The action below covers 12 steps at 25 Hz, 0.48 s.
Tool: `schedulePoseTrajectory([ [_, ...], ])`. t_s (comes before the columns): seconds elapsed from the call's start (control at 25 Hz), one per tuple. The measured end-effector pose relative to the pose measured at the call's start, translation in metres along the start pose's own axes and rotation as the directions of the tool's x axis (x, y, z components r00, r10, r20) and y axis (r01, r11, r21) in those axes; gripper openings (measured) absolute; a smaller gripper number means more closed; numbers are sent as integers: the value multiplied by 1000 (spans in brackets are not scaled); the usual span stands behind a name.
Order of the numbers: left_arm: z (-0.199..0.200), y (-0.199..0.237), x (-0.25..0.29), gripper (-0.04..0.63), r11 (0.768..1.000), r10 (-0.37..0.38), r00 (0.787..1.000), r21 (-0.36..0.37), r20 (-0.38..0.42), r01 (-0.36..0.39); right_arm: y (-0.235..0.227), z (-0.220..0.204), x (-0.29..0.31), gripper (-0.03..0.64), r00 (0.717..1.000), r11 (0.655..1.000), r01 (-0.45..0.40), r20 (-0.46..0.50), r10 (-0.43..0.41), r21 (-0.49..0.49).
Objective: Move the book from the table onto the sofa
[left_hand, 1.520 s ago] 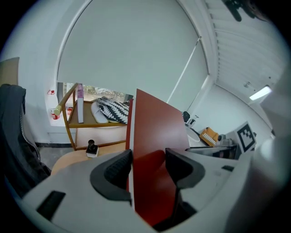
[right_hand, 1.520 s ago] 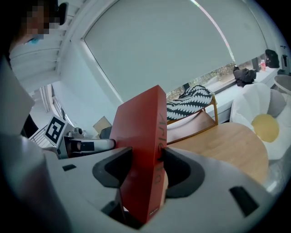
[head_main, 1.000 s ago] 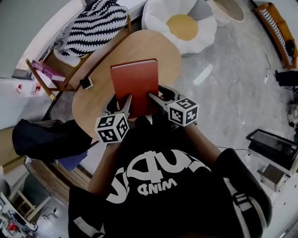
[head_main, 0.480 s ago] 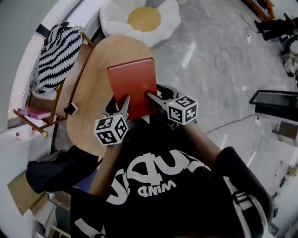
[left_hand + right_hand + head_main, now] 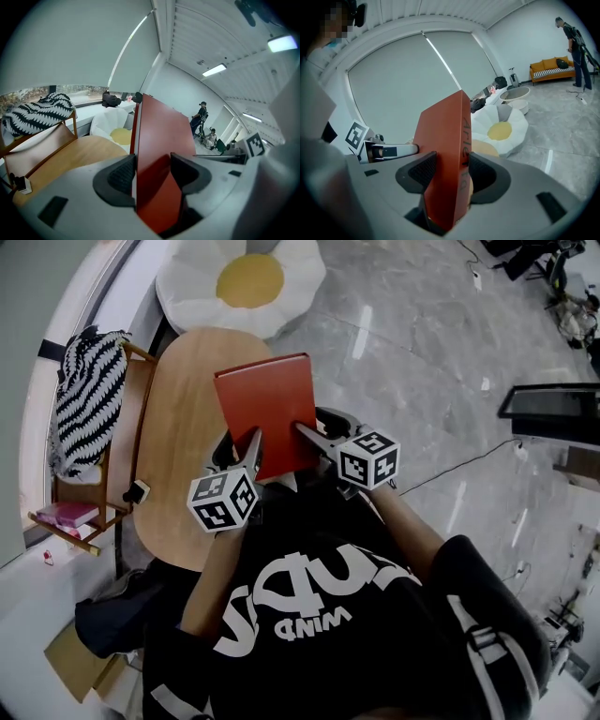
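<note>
- The head view is showing both tools together: the left gripper (image 5: pixel 253 439) and the right gripper (image 5: pixel 304 432) are each biting the near end of the book (image 5: pixel 267 409), one at either side. The person's dark shirt (image 5: pixel 309 615) is filling the frame below them.
- Only that view is giving the layout from above. The book is hanging over the near part of the oval wooden table (image 5: pixel 173 437). A chair draped with a striped throw (image 5: pixel 82 399) is standing left of the table, and a white cushion with a yellow centre (image 5: pixel 239 277) is lying on the grey floor (image 5: pixel 422 371) beyond it.
- The left gripper view is adding what the head view is missing: its pads are pressing on both faces of the book, the tabletop is lying apart from the book, and two people (image 5: pixel 204 122) are showing far down the room.
- The right gripper view alone is taking in an orange sofa (image 5: pixel 553 65) by the far wall, well apart from the book, with a standing person (image 5: pixel 576 47) just beside it. Its jaws are likewise clamping the book.
- The book is looking like a thin hardback with a plain orange-red cover. Dark lettering is running along its spine in the right gripper view, too warped to read surely. A pale strip of page edge is showing in the left gripper view.
</note>
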<state>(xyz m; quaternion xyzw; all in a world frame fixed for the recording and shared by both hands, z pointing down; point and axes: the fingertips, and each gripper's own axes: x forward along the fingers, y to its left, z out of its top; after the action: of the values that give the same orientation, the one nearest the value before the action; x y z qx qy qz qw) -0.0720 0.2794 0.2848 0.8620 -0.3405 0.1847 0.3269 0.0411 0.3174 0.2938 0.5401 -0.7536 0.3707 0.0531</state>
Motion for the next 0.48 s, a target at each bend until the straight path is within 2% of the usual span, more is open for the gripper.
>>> schedulePoseTrajectory([
  [0.28,13,-11,22,247,1000,18,1000,-21,-8,-18,-23,19,1,213,1000,1000,-14,-1,14,17],
  [0.48,21,-19,47,247,999,2,1000,-39,-14,-2,-46,34,0,213,1000,1000,-1,2,0,15],
])
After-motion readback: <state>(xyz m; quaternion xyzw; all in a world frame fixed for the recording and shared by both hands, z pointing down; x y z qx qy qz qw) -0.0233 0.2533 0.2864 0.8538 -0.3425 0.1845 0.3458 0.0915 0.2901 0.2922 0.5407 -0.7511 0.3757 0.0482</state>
